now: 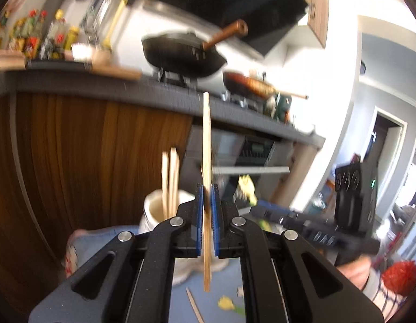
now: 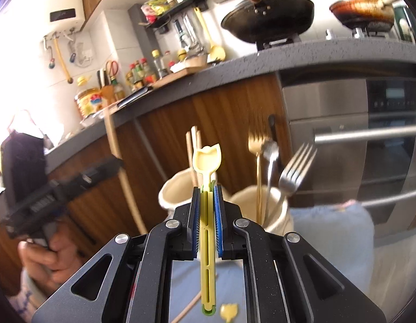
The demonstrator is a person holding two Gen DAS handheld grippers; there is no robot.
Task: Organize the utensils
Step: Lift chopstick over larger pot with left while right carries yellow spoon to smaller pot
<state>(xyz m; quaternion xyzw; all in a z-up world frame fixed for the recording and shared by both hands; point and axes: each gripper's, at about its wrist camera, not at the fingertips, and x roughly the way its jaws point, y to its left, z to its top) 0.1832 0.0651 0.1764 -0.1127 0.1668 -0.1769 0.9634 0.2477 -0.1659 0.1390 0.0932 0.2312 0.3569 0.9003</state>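
Chopsticks (image 1: 170, 180) already in cream holder (image 1: 154, 210), forks (image 2: 288, 172) in second; left gripper (image 1: 207, 204) jaws clamping chopstick (image 1: 206, 148), right gripper (image 2: 207, 204) clamping yellow spoon (image 2: 208, 158); strays lower centre.

Blue cloth-covered surface (image 2: 181, 277) down low, carrying everything. Two cream holders sit on it side by side: one (image 2: 171, 193) with wooden chopsticks sticking up, other (image 2: 275, 215) stuffed with forks, gold and silver. Loose on cloth: chopstick (image 1: 195, 306) lying at angle, small yellow tulip-shaped utensil (image 2: 229, 312) near it. Cloth edge (image 2: 342, 231) bunches up just past fork holder.
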